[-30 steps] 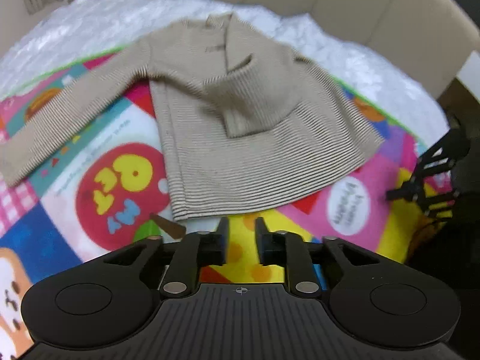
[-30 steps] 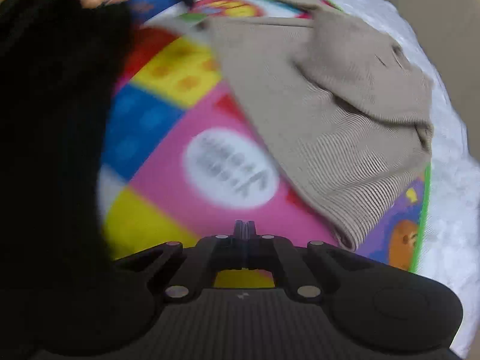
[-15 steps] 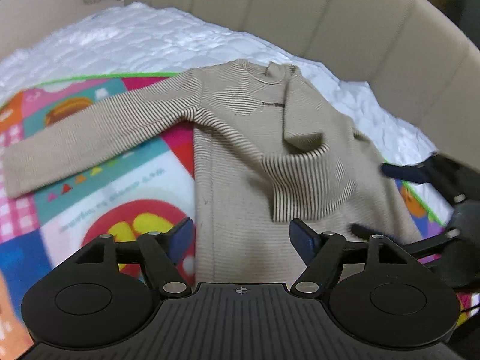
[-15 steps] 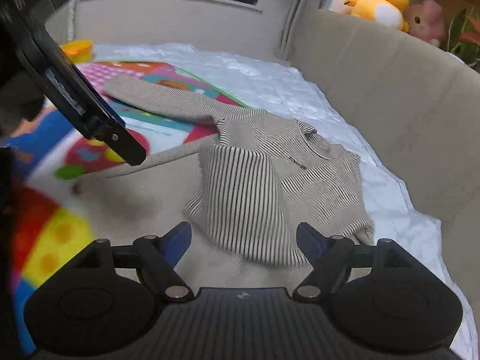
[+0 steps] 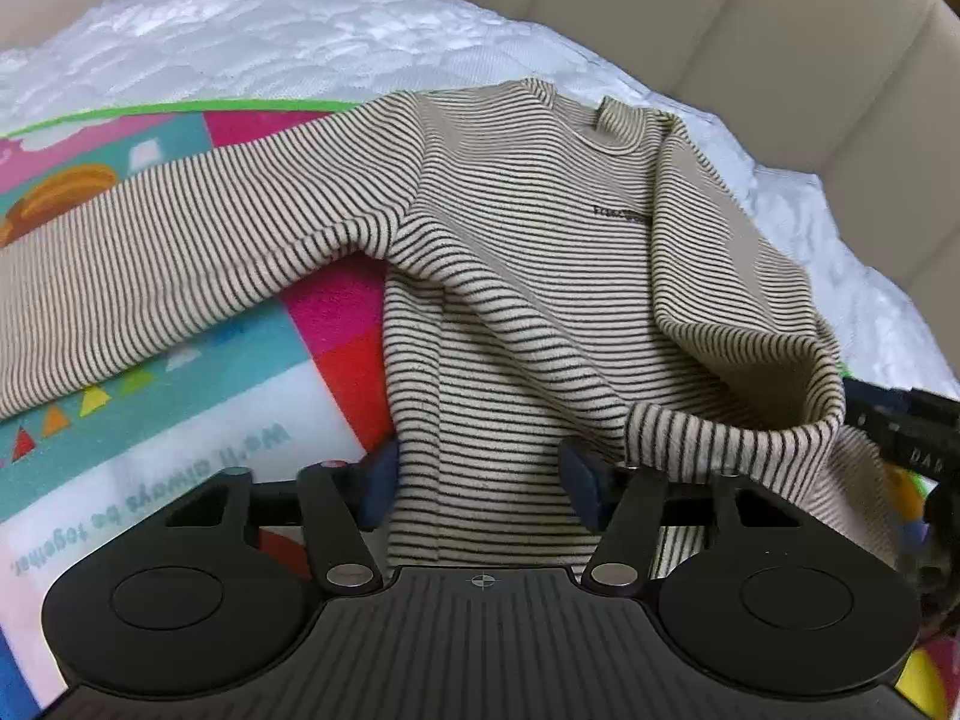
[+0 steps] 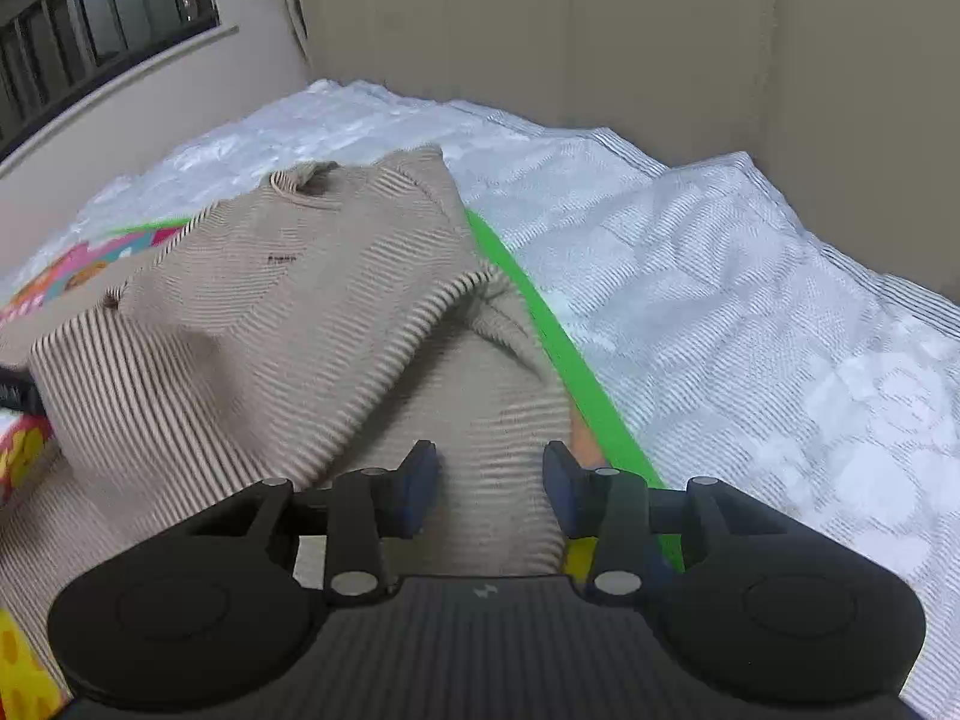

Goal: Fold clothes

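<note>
On the bright play mat (image 5: 198, 420) over the white quilt (image 6: 750, 312) lies the striped sweater (image 5: 516, 276) — one sleeve already folded across its chest, the other stretched flat. Both the left gripper (image 5: 477, 483) and right gripper (image 6: 486, 489) hover over the lower body with jaws spread, holding nothing. Pinch only the top layer and the folded sleeve (image 5: 720, 312) may slide off — undoing that fold.

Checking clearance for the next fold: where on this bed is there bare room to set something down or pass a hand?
Free: the white quilted bedspread between the colourful play mat's green edge and the beige padded wall, and the mat panel below the outstretched sleeve. Crowded: the beige striped sweater fills the middle, both grippers open over its hem.
</note>
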Motion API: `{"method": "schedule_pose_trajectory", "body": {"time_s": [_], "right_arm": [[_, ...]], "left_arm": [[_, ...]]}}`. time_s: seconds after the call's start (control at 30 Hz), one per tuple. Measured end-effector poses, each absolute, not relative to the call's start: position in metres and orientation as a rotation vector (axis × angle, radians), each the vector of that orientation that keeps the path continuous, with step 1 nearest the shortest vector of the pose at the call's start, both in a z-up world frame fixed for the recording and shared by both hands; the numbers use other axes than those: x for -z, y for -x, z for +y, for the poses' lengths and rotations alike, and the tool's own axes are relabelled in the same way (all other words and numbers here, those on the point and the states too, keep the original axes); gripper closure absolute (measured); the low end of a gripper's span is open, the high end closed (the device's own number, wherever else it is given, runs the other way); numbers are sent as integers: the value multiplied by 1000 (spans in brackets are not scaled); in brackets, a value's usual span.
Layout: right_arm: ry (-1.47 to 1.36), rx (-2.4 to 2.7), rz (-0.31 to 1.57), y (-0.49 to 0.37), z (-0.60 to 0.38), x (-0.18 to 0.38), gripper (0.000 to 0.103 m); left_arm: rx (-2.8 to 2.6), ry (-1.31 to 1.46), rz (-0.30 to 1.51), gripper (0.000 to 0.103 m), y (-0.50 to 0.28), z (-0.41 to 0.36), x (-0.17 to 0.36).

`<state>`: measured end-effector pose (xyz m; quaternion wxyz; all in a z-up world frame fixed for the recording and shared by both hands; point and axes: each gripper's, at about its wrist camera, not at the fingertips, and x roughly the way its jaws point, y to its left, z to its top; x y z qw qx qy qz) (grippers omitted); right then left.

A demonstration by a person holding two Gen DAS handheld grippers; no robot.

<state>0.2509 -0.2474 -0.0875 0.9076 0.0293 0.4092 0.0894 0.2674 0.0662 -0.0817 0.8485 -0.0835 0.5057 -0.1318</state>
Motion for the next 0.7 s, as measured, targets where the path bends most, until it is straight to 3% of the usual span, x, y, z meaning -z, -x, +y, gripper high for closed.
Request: {"method": "schedule_pose_trajectory", "body": {"time_s": [0.03, 0.07, 0.1, 0.2, 0.23, 0.3, 0.37, 0.43, 0.47, 0.5, 0.7], "right_arm": [[-62, -172, 839, -256, -246, 87, 68], [-45, -133, 817, -255, -245, 83, 77], [-35, -122, 787, -252, -245, 77, 77], [-32, -128, 794, -243, -253, 68, 75], [-28, -118, 814, -242, -255, 70, 74], [-77, -119, 833, -243, -260, 78, 69], [-129, -121, 851, -244, -266, 85, 66], [-180, -163, 856, -250, -265, 85, 71], [-185, -184, 868, -251, -262, 86, 88], [-188, -205, 881, -252, -259, 86, 93], [-134, -320, 998, -223, -246, 80, 94]], "left_arm": [[277, 180, 1066, 60, -267, 66, 82], [276, 184, 1066, 73, -267, 66, 83], [275, 188, 1066, 82, -267, 65, 83], [272, 199, 1067, 84, -266, 65, 85], [270, 203, 1067, 79, -266, 64, 85], [268, 211, 1068, 55, -265, 64, 86], [279, 211, 1060, 46, -263, 57, 85], [261, 167, 1053, 56, -260, 48, 85], [238, 134, 1051, 73, -259, 45, 85], [228, 131, 1059, 86, -257, 46, 85], [234, 196, 1195, 92, -227, 67, 82]]}}
